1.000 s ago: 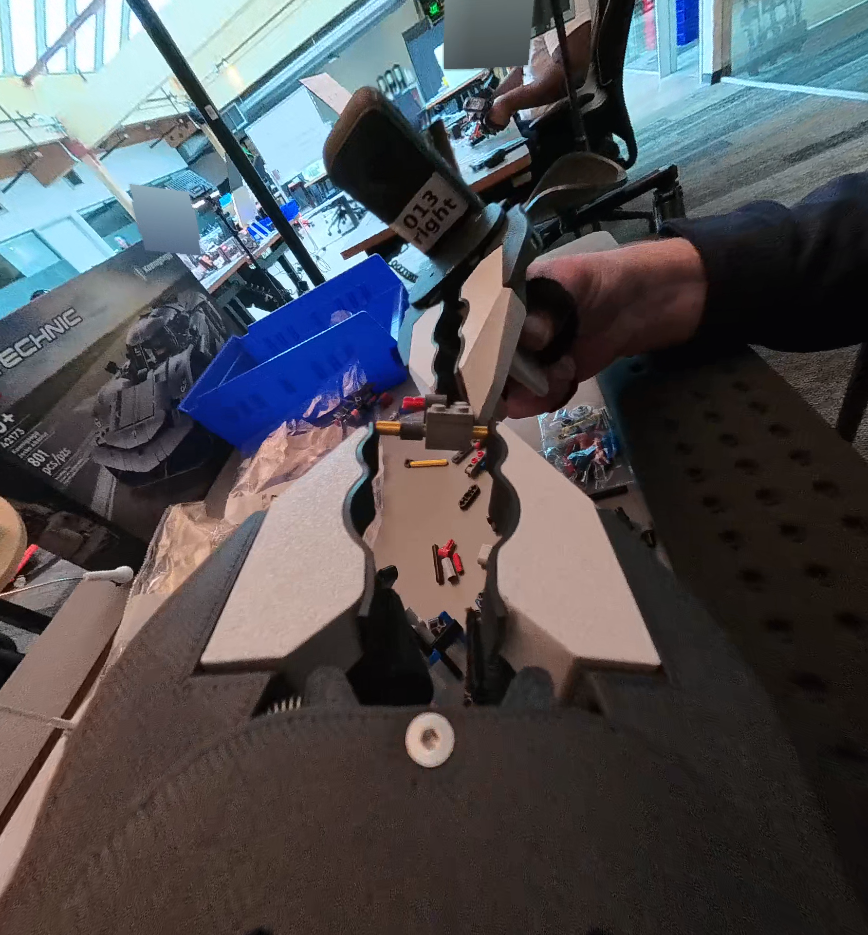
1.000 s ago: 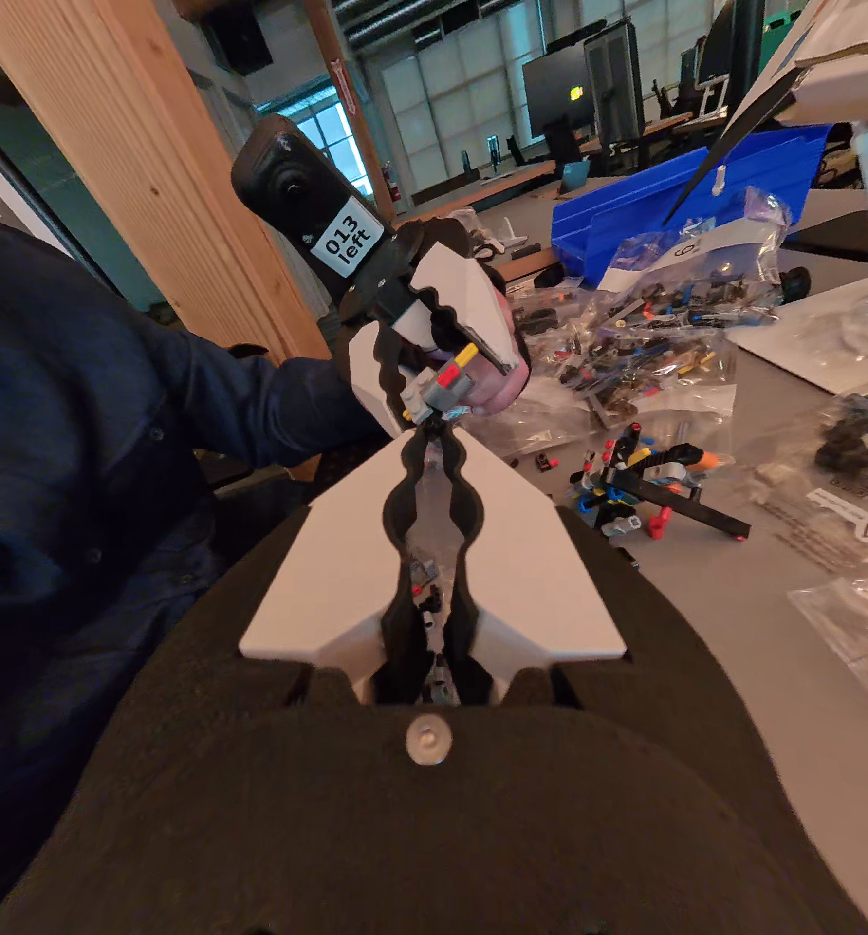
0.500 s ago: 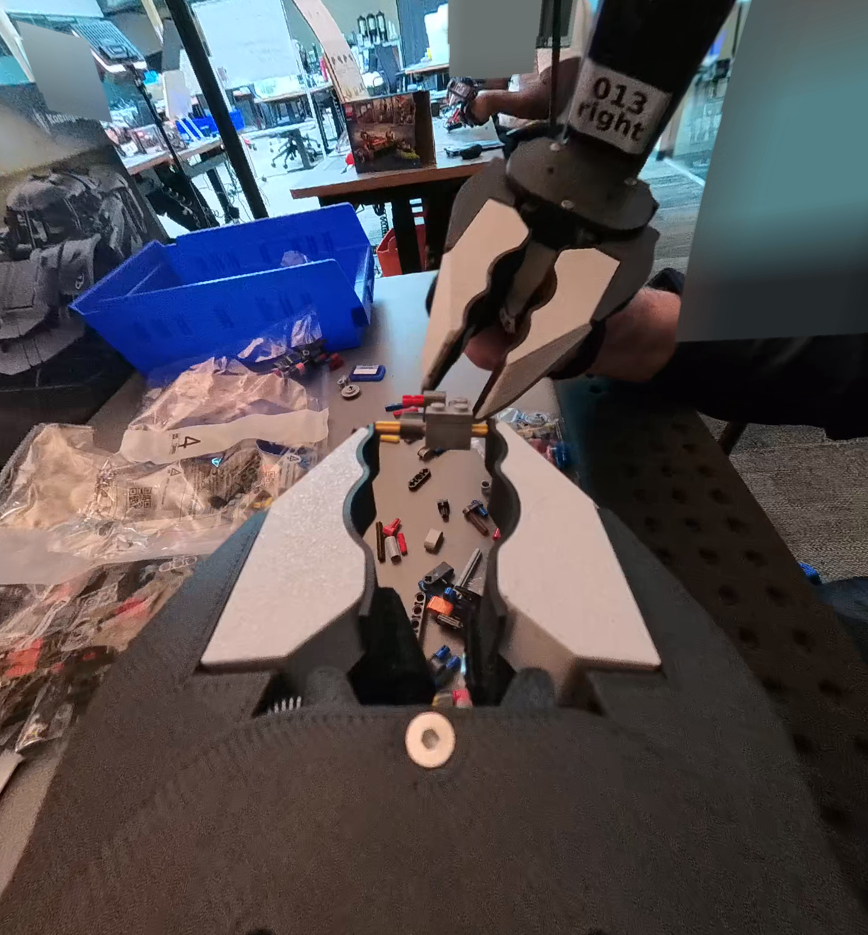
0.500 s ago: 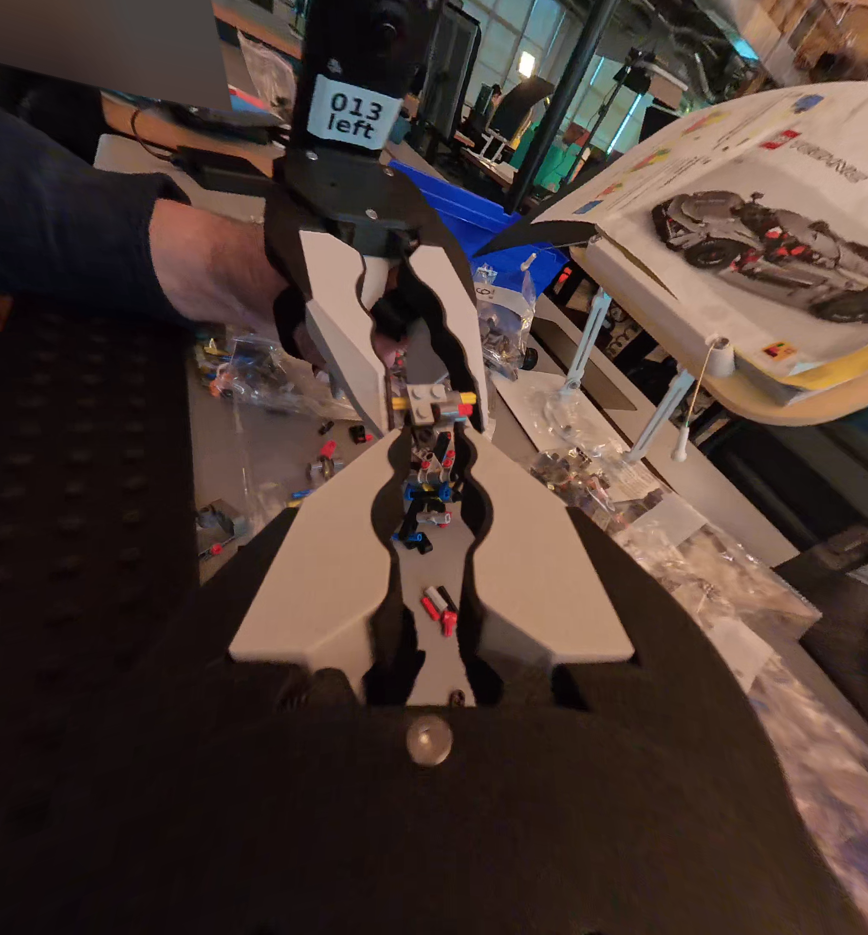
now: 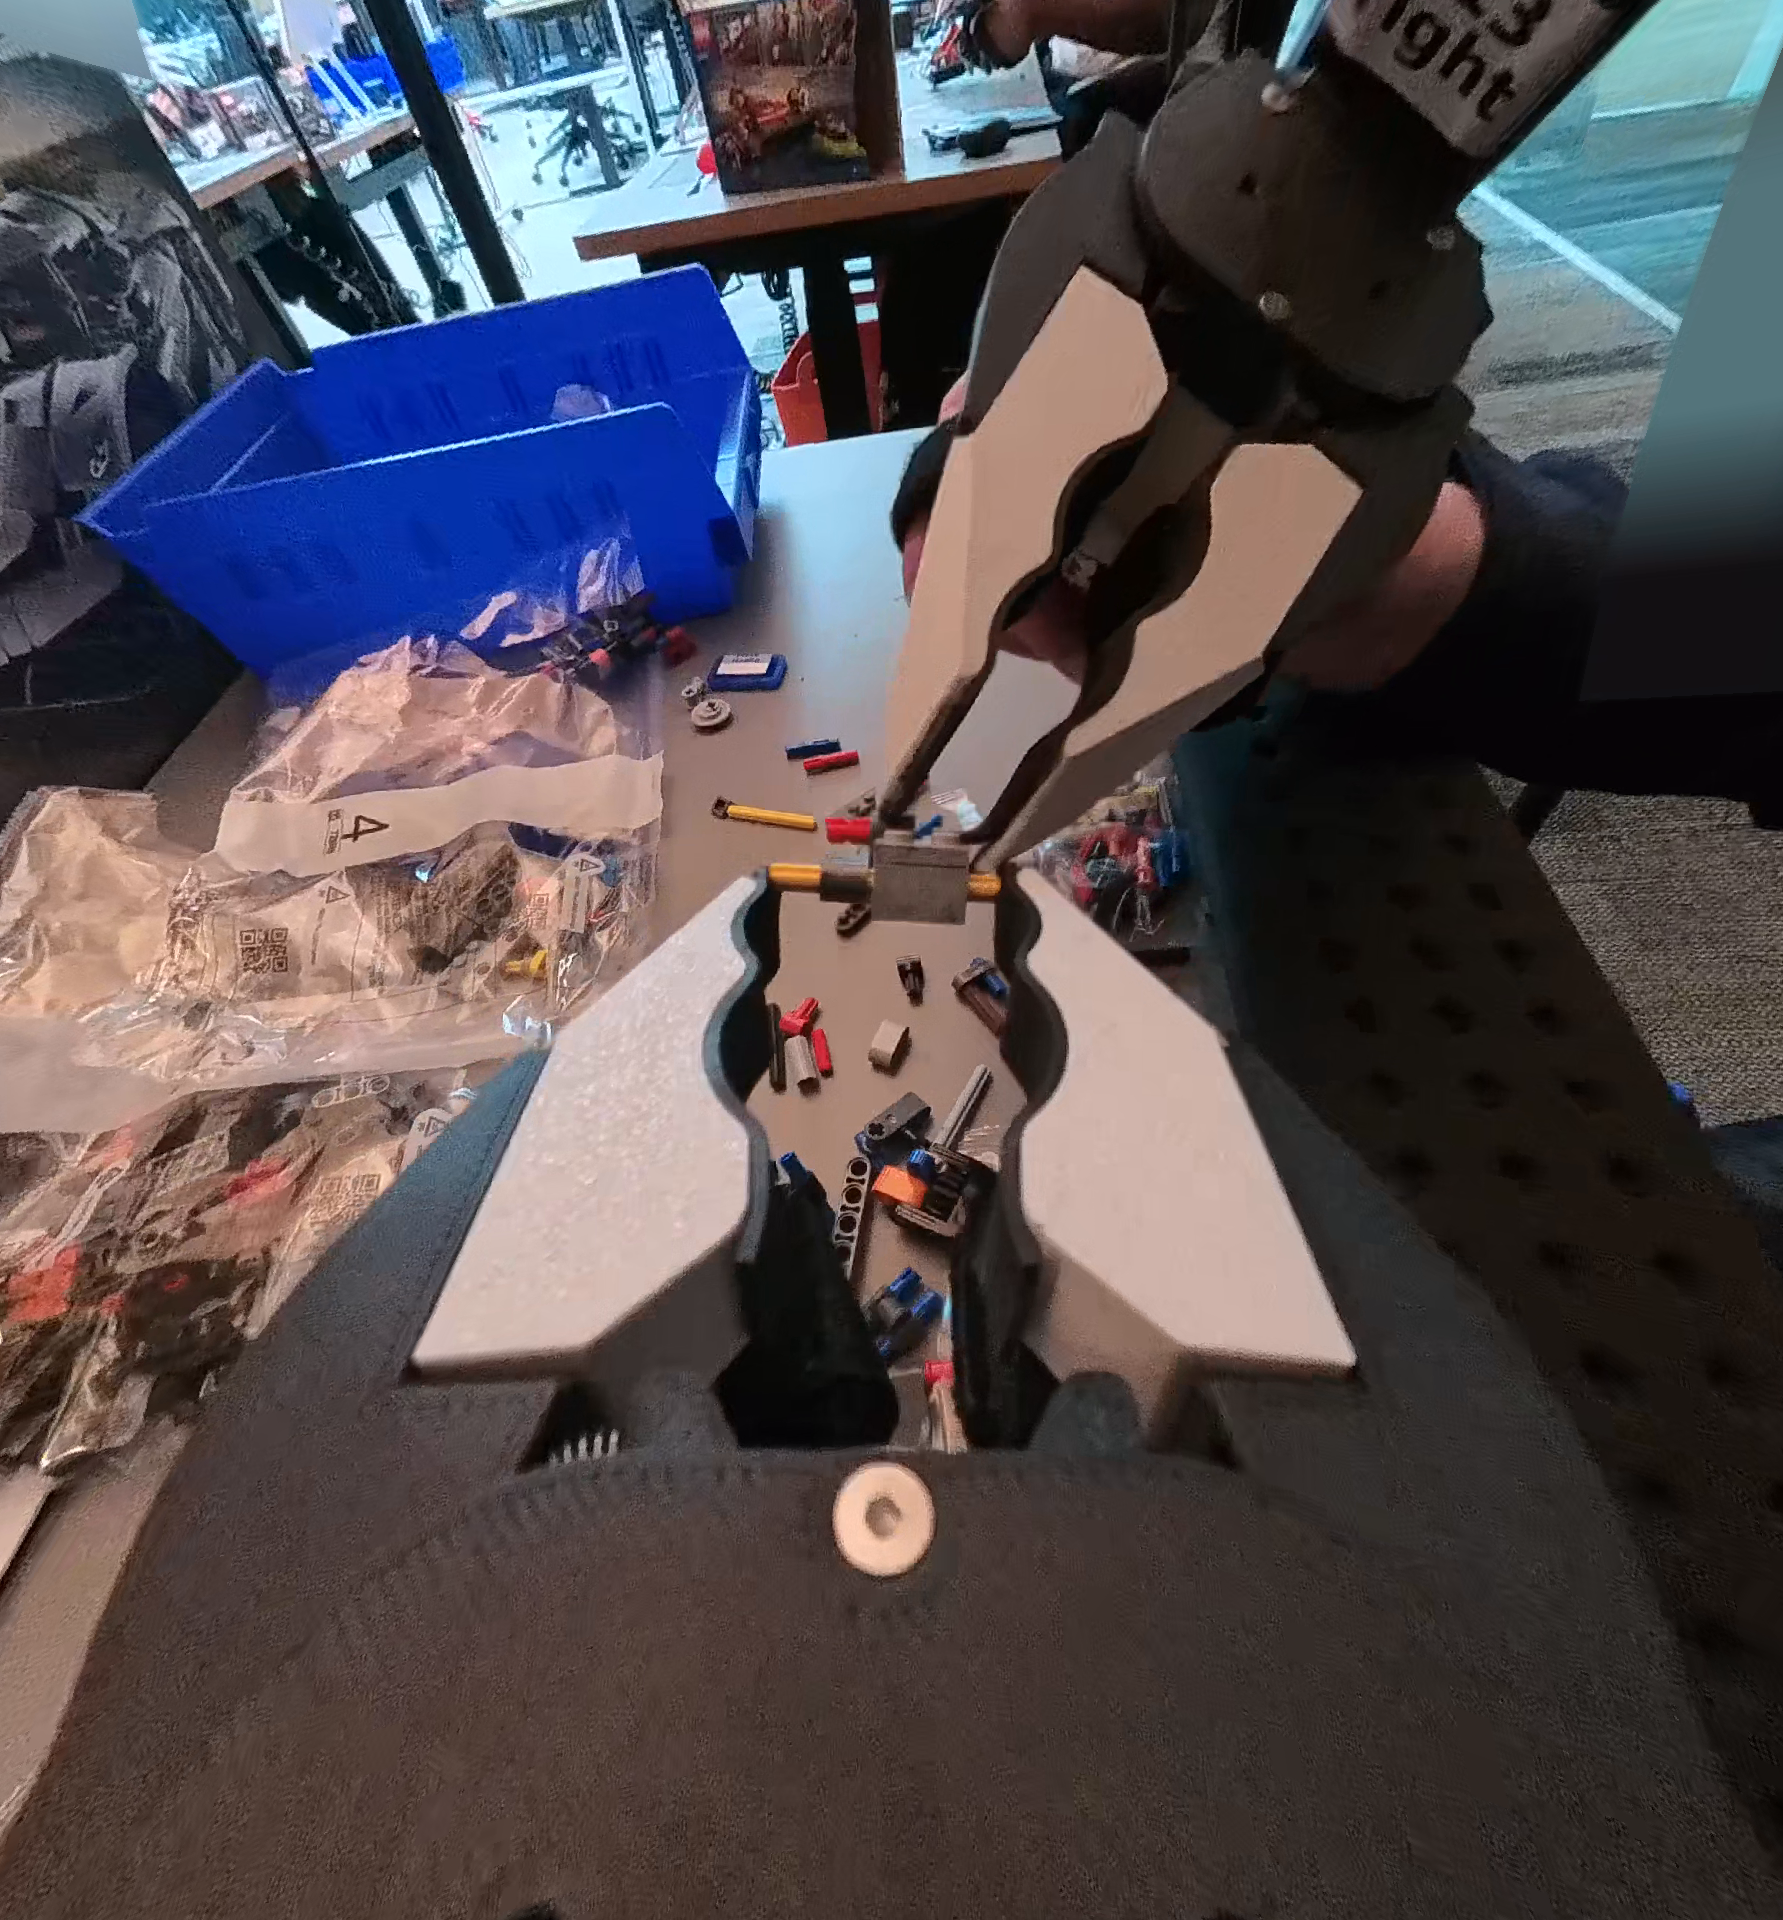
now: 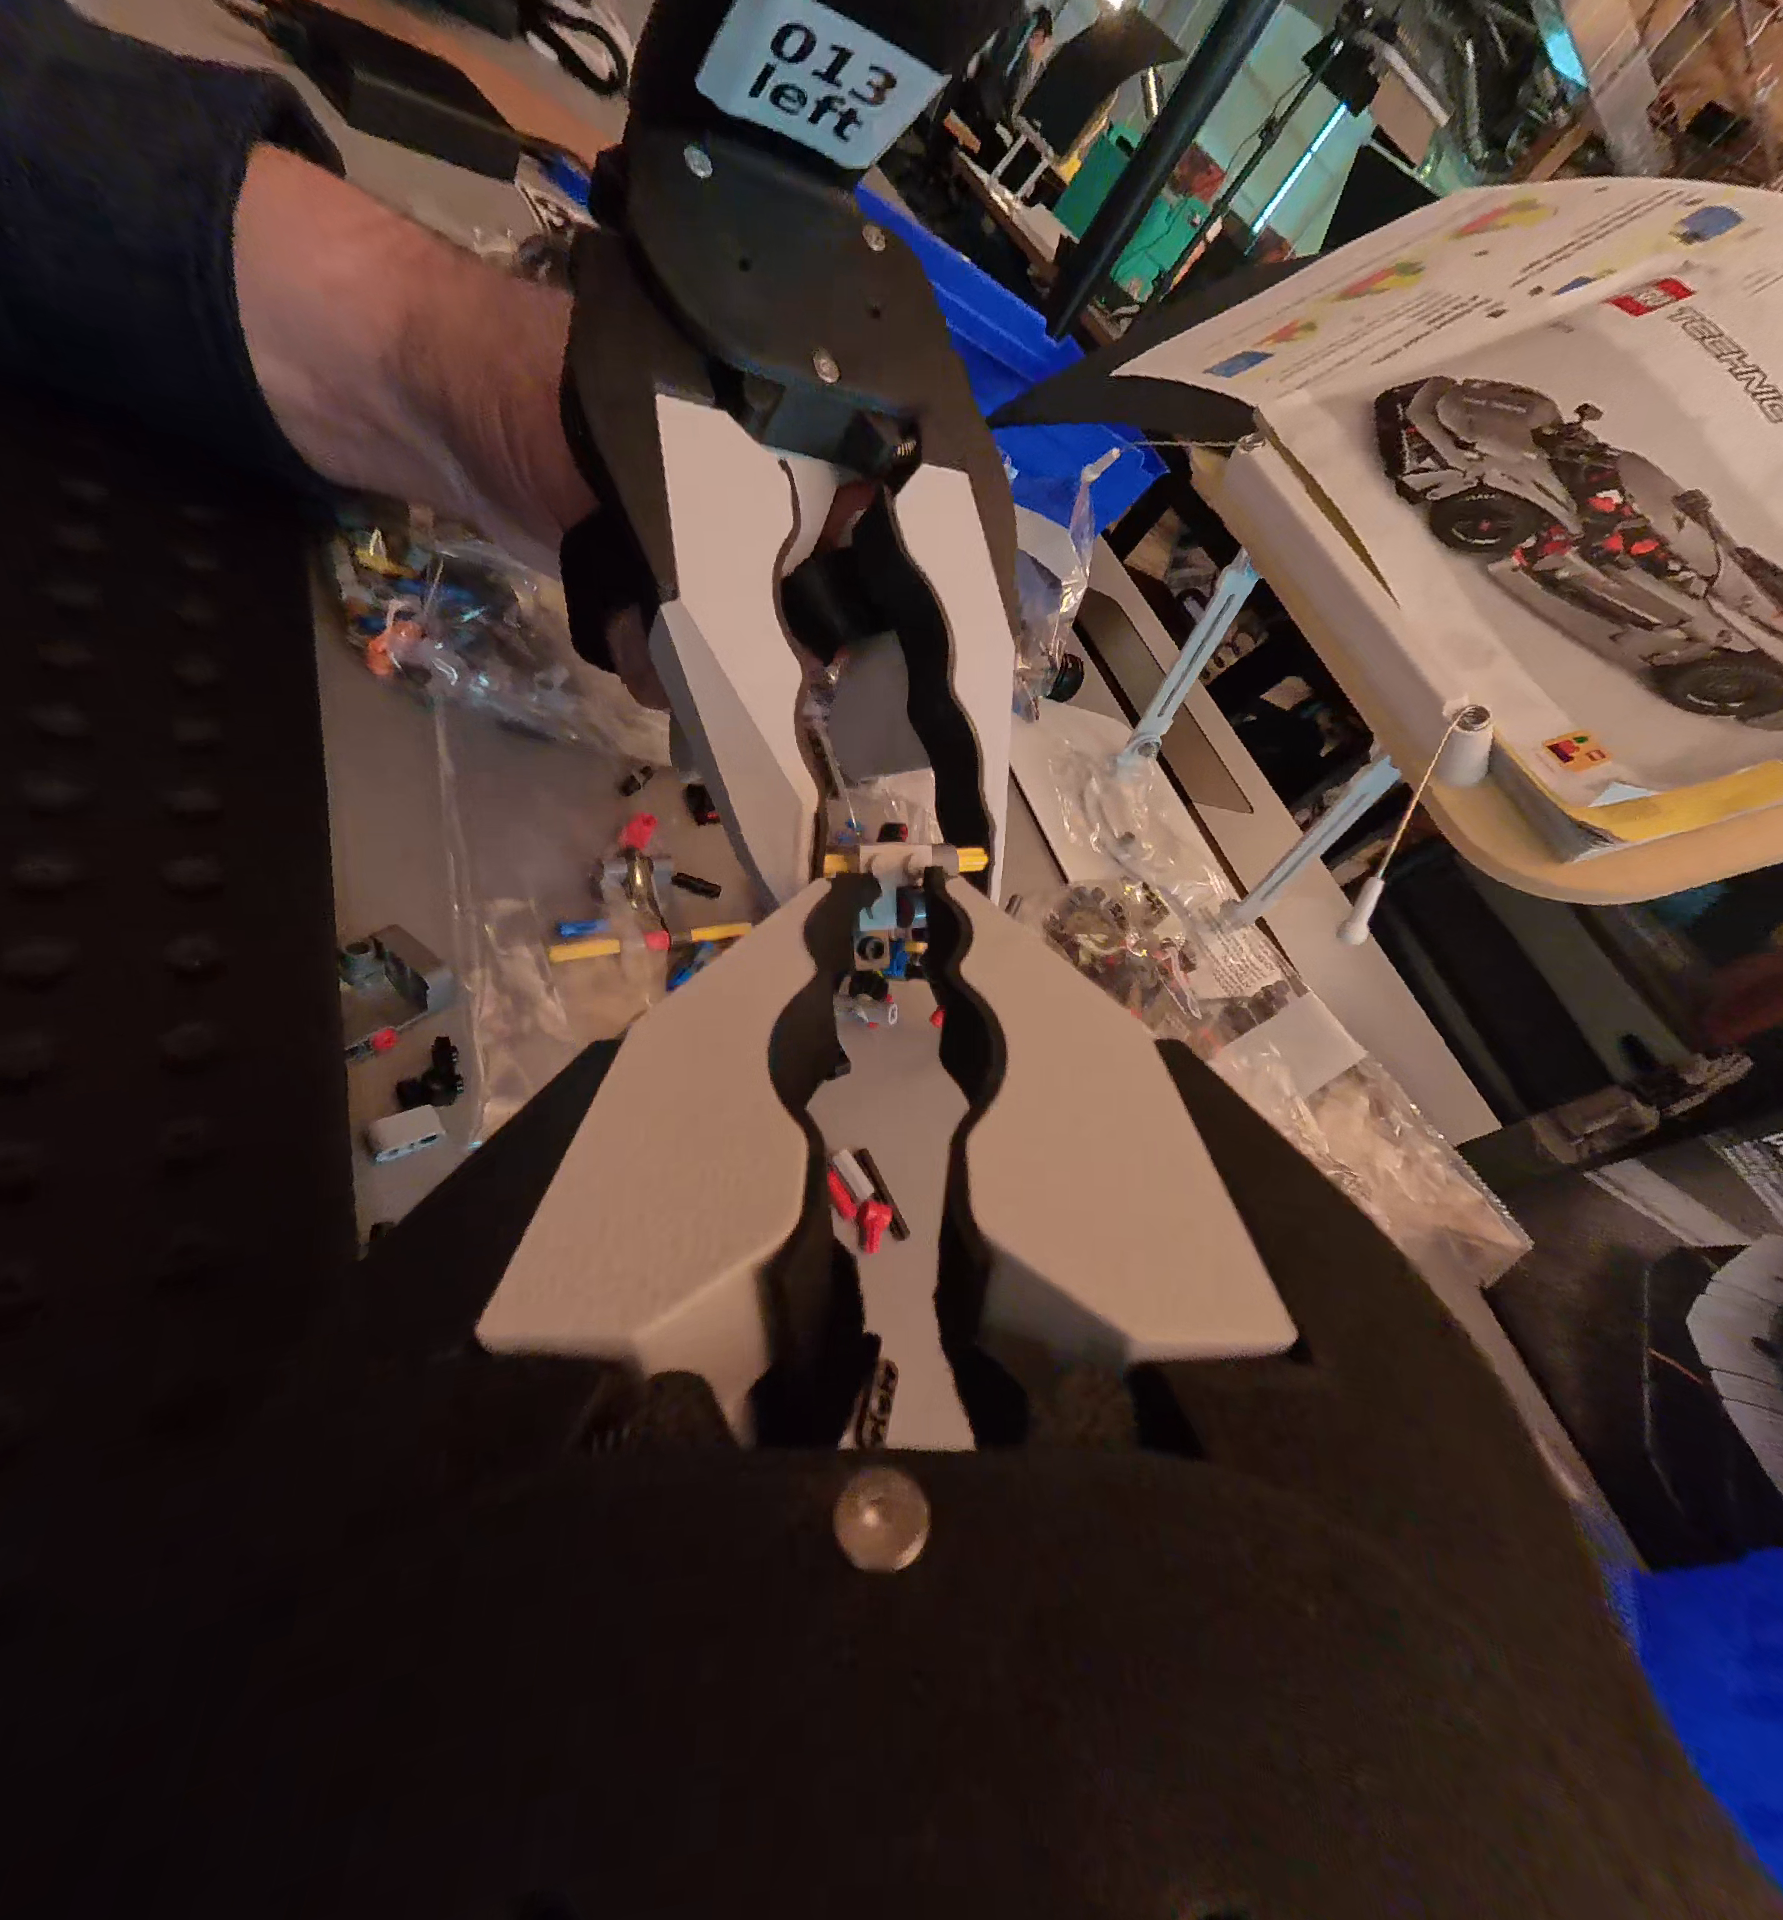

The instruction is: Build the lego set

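Observation:
A small grey lego block on a yellow axle [image 5: 918,894] hangs above the grey table [image 5: 835,582]. My left gripper [image 5: 882,888] is shut on it, with the axle's ends between its fingertips. My right gripper [image 5: 944,826] comes down from the upper right, and its narrow tips pinch the top of the grey block. In the right wrist view the block [image 6: 892,860] sits at my right gripper's [image 6: 885,881] tips, and the left gripper [image 6: 897,847] reaches in from above. A red pin [image 5: 845,828] sticks out beside the block.
Loose pins and connectors [image 5: 814,1049] lie on the table under the grippers. Bags of parts [image 5: 347,883] and blue bins [image 5: 430,520] are at the left. A black perforated mat [image 5: 1438,1039] is at the right. An instruction booklet on a stand [image 6: 1541,499] and a small axle assembly [image 6: 638,883] show in the right wrist view. My two grippers' fingertips are within a few centimetres of each other.
Both grippers have tilted down toward the table with the block between them. The right gripper's tips have closed in onto the grey block. The left gripper has kept hold of the axle.

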The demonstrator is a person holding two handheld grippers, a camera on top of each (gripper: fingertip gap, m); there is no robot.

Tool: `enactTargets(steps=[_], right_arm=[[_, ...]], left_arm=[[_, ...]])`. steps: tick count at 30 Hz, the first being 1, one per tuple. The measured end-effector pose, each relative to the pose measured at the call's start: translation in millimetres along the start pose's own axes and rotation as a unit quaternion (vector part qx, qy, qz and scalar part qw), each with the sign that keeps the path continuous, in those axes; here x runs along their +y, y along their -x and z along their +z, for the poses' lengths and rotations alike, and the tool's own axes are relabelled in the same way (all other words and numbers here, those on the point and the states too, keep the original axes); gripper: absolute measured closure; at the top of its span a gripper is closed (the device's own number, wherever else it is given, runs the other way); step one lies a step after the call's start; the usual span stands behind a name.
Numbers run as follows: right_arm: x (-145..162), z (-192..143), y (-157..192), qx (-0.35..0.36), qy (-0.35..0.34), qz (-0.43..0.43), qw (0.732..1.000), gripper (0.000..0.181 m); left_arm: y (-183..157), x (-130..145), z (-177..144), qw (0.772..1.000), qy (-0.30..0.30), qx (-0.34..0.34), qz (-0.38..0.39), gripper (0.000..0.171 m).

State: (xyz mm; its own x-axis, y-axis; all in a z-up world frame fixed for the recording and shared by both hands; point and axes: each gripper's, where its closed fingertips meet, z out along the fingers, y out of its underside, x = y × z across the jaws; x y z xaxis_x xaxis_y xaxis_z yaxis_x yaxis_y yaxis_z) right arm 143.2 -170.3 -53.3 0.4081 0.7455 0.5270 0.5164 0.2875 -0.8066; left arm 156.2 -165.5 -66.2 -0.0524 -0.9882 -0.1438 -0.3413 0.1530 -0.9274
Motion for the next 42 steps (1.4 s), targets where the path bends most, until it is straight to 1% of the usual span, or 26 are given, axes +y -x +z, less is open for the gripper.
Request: enactTargets(steps=[4,6,12,16,21,22,23,24,25,26,27,28,30,32,33,37,42], right_arm=[[-1,1,1,0.008,0.007,-0.006,1.0,0.174],[-1,1,2,0.005,0.01,0.003,1.0,0.179],[-2,2,2,-0.004,0.008,0.037,0.999,0.18],[-1,3,0,0.012,0.02,0.035,0.999,0.18],[-1,2,-5,0.024,0.014,0.059,0.998,0.181],[4,-3,-23,0.07,0.024,0.063,0.995,0.181],[7,-10,-34,0.082,0.019,0.086,0.993,0.181],[3,-13,-34,0.058,-0.012,0.119,0.991,0.181],[0,-12,-28,0.035,-0.022,0.127,0.991,0.181],[2,-9,-21,0.025,-0.011,0.114,0.993,0.181],[5,-5,-15,0.012,0.0,0.104,0.994,0.181],[5,-3,-8,-0.014,-0.003,0.107,0.994,0.181],[4,-4,-9,-0.027,-0.012,0.121,0.992,0.181],[5,-5,-11,-0.026,-0.015,0.119,0.992,0.179],[7,-4,-10,-0.028,-0.011,0.116,0.993,0.173],[18,7,2,-0.038,0.032,0.08,0.996,0.164],[23,12,11,-0.044,0.056,0.035,0.997,0.167]], left_arm=[[1,-1,-1,1.0,0.0,-0.007,-0.001,0.131],[3,0,-1,1.0,0.005,-0.017,0.007,0.131],[3,0,-2,1.0,0.008,-0.021,0.016,0.131],[6,1,-3,0.999,0.014,-0.03,0.021,0.131],[9,0,-4,0.998,0.021,-0.049,0.044,0.132],[-14,1,-1,0.998,0.02,0.012,0.059,0.132],[-30,7,7,0.996,0.037,0.033,0.074,0.132],[-35,21,17,0.987,0.087,0.017,0.134,0.131],[-25,31,23,0.976,0.128,-0.018,0.173,0.131],[-18,26,23,0.982,0.111,-0.022,0.148,0.131],[-9,15,17,0.991,0.076,-0.024,0.106,0.131],[1,10,8,0.994,0.058,-0.035,0.08,0.131],[9,12,0,0.996,0.05,-0.046,0.059,0.131],[6,17,3,0.994,0.064,-0.053,0.074,0.131],[9,19,4,0.991,0.078,-0.066,0.092,0.131],[9,21,6,0.987,0.09,-0.072,0.11,0.131],[6,26,8,0.979,0.117,-0.079,0.15,0.131]])
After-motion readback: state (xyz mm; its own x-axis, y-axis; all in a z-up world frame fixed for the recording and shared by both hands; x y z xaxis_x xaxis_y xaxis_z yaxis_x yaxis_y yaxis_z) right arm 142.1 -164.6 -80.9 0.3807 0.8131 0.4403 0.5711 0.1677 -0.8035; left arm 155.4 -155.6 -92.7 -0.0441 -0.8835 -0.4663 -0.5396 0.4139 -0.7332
